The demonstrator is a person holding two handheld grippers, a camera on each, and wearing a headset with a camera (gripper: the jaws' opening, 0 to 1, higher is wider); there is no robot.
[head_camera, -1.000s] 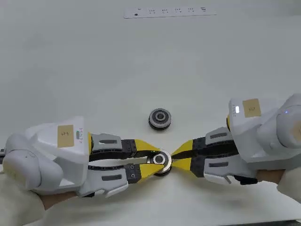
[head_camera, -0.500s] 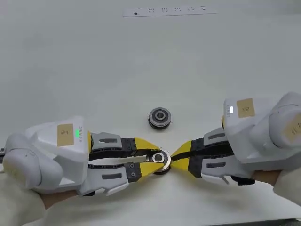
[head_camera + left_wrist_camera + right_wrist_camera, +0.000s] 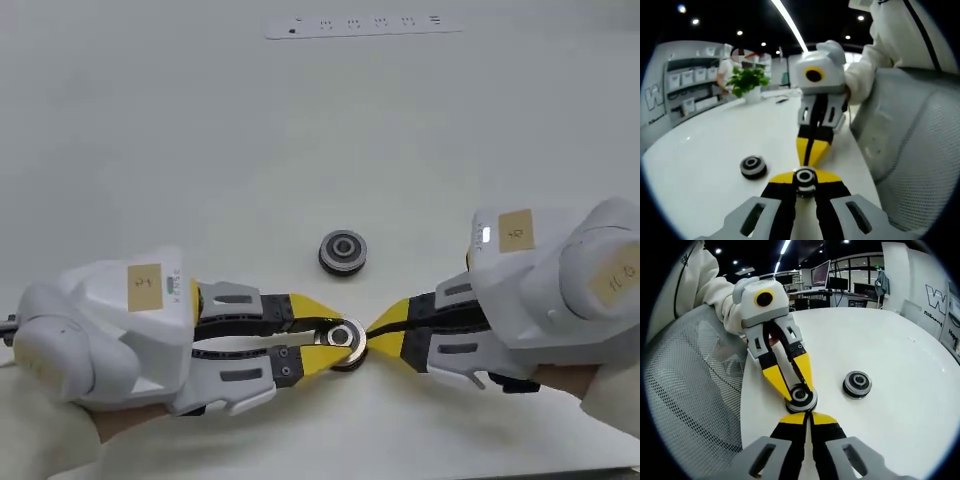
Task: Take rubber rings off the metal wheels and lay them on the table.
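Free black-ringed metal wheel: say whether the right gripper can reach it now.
Probably yes: bare white table separates the right gripper from the free wheel, though its tips meet the left gripper's gripped wheel.

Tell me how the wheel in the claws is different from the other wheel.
The gripped wheel is pinched in the left claw, with the right claw at its edge; the free wheel sits alone, untouched. In the head view the gripped wheel is nearer; the free wheel lies farther out. Both are metal wheels wearing dark rubber rings.
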